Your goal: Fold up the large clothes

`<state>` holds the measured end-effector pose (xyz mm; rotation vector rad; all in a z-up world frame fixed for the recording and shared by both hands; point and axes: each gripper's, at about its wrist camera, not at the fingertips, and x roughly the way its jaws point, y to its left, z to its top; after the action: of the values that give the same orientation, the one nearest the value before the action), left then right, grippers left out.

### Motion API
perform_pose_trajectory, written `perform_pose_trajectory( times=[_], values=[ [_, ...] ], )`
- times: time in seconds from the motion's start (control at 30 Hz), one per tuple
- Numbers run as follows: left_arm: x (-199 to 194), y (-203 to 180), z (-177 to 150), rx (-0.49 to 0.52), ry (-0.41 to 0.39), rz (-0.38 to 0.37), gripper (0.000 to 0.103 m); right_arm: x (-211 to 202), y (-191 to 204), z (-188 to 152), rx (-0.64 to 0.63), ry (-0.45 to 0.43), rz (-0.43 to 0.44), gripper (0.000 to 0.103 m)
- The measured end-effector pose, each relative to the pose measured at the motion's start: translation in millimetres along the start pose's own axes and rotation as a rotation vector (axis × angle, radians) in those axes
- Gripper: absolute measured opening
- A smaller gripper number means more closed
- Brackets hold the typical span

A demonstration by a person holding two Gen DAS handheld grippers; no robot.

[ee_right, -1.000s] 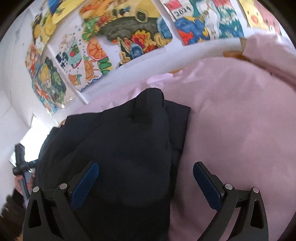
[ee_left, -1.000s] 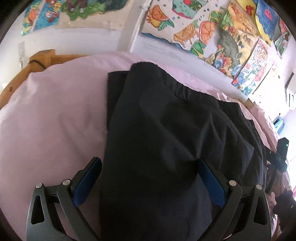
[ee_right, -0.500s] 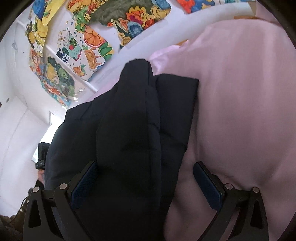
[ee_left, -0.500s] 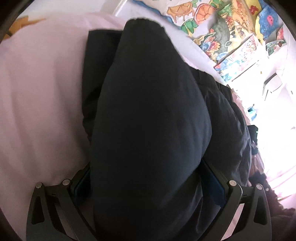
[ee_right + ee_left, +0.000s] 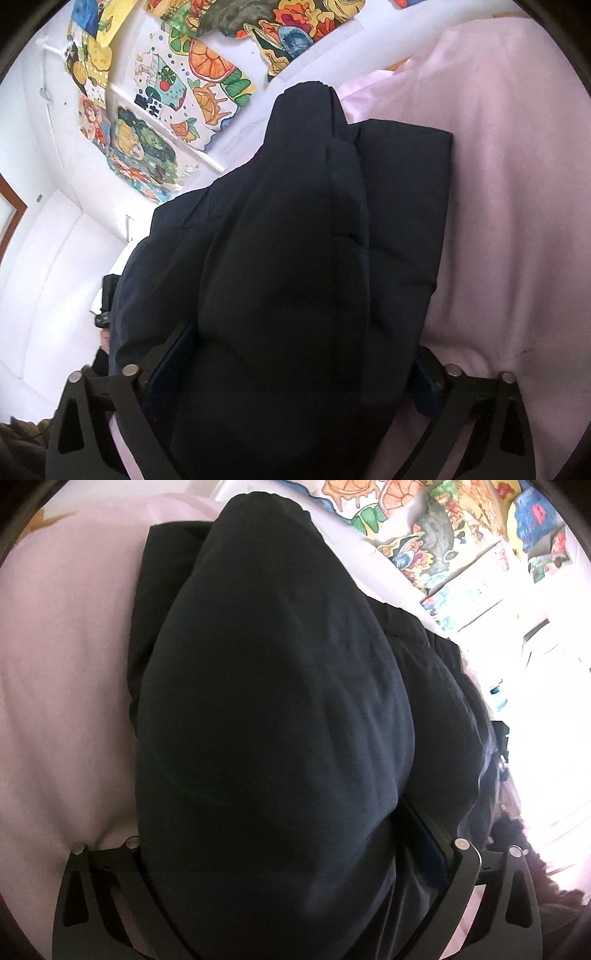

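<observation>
In the left wrist view a dark navy garment [image 5: 273,716] fills the middle of the frame, bulging up between the fingers of the left gripper [image 5: 273,845]. The fingers stand wide apart at the bottom of the frame with the cloth draped between and over them; whether they pinch it cannot be told. A pink bed sheet [image 5: 62,664] lies under the garment at the left, and coloured drawings [image 5: 454,539] hang on the wall at the upper right.

In the right wrist view the same garment [image 5: 295,258] runs from the bottom centre up to the top centre, lying on the pink bed sheet [image 5: 517,221] at the right. The right gripper [image 5: 291,358] has its fingers spread on either side of the heaped cloth, their grip likewise unclear. Drawings [image 5: 177,96] cover the wall at the upper left.
</observation>
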<state>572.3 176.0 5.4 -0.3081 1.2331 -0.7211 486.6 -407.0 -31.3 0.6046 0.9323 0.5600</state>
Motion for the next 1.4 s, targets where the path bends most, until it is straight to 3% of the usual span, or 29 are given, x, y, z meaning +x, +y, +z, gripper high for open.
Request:
perform_pose_trajectory(
  times=[0.1,0.17,0.37,0.57,0.8,1.17,1.4],
  values=[
    [-5.4,-2.4,-5.8,-0.022,-0.022,0.029,0.090,-2.6,1.3,-2.9,-0.009,-0.013,-0.013,0.083],
    [-14.2,-3.2,-10.1,-0.039,-0.042,0.049,0.078,-3.9,5.2,-3.5,-0.019,-0.025,-0.025,0.071],
    [-36.8,-10.7,-26.0,-0.081,-0.109,0.095,0.046,-14.1,19.4,-8.5,-0.042,-0.061,-0.042,0.047],
    [-55.5,-50.7,-49.8,-0.060,-0.181,0.174,0.028,-30.8,43.0,-7.9,-0.051,-0.091,-0.059,0.033],
    [-77.0,-73.4,-66.5,-0.134,-0.246,0.163,0.024,-60.1,71.8,-10.4,-0.076,-0.122,-0.055,0.031],
    [-118.8,-126.3,-103.1,-0.115,-0.180,0.175,0.023,-109.6,131.2,-52.6,-0.041,-0.105,-0.091,0.030],
    [-132.6,-154.1,-122.7,-0.116,-0.122,0.197,0.023,-122.7,166.9,-82.6,-0.041,-0.051,-0.148,0.030]
  ],
)
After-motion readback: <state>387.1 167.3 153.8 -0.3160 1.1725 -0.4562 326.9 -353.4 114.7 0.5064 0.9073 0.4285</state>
